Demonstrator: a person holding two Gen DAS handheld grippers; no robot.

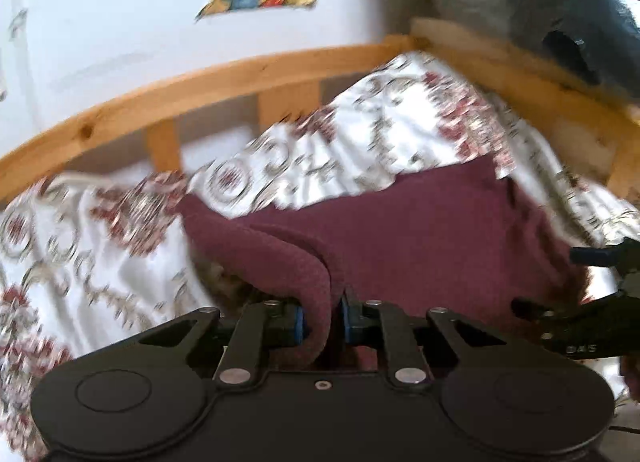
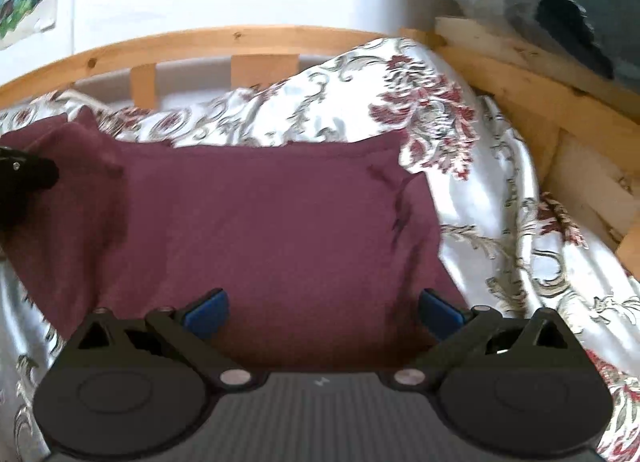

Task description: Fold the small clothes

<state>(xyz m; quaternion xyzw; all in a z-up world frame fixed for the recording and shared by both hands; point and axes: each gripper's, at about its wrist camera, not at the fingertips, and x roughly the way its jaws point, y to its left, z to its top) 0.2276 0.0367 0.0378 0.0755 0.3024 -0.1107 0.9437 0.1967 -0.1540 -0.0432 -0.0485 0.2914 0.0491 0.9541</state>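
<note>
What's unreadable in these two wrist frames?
- Left wrist: bedspread pattern smeared by motion blur.
- Left wrist: right gripper cut by the frame edge.
- Right wrist: left gripper cut by the edge; garment near edge hidden under the gripper body.

Both views look forward from just behind their own grippers, low and close over a maroon garment (image 1: 420, 230) on a patterned bedspread (image 2: 500, 222). Both face the wooden bed rail (image 1: 200, 82) and white wall (image 2: 200, 2) across the upper frame, sharing the garment, rail and wall.
</note>
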